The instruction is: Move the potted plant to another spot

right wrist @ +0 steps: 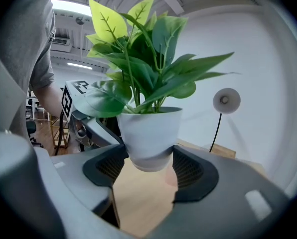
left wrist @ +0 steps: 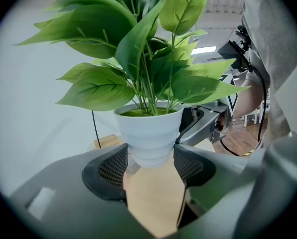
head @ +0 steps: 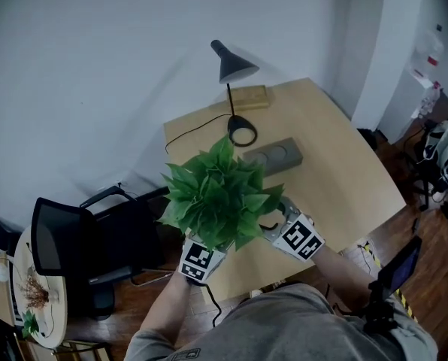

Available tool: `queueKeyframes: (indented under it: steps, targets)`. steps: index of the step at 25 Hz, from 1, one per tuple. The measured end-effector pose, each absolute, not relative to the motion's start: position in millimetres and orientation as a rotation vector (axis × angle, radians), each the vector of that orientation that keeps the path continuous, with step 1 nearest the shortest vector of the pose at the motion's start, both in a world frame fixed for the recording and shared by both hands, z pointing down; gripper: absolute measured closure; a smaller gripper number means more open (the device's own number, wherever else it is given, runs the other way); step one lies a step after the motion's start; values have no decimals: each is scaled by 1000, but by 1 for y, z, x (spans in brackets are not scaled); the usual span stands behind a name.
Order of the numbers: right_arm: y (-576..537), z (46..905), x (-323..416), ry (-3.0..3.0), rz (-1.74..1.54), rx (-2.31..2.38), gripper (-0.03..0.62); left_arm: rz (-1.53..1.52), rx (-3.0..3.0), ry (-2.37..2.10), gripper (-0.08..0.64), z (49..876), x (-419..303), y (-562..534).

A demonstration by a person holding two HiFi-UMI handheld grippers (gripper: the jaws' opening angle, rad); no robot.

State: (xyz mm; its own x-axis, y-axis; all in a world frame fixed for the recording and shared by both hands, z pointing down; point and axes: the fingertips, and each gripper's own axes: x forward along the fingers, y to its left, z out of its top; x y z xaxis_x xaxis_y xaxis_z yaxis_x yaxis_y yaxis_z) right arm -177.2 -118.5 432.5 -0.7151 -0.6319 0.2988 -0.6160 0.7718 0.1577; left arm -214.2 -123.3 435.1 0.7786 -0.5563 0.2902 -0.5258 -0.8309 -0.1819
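I hold the potted plant (head: pixel 220 194) with both of my tools, one on each side. My left tool (left wrist: pixel 149 166) has its two dark pads pressed on the low part of the white pot, and my right tool (right wrist: pixel 148 166) pinches the same pot from the other side (you can see each tool in the other tool's view, tucked behind the pot). The pot is upright and up in the air, with the bare wood of the counter (head: pixel 337 164) showing under it. From above, the green leaves hide the pot and the tips of both tools. The plant is on my side of the black lamp (head: pixel 231 65), close to the lamp's round foot. A flat grey block (head: pixel 273 156) lies just beside that foot, and a small wooden block (head: pixel 243 96) sits behind the lamp.
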Motion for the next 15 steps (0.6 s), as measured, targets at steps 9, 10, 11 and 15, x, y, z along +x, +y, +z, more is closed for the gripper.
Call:
queueKeyframes:
  steps: [9, 10, 11, 15]
  targets:
    - [-111, 447, -164, -2579, -23, 1012, 281, -512, -2940, 800, 276, 452, -200, -118]
    - [-112, 447, -159, -2579, -25, 1012, 281, -514, -2941, 801, 277, 453, -196, -119]
    - [-113, 447, -150, -2582, -27, 1013, 281, -516, -2940, 803, 276, 453, -187, -120]
    - [-124, 448, -99, -2607, -42, 995, 281, -529, -2922, 833, 278, 453, -137, -130]
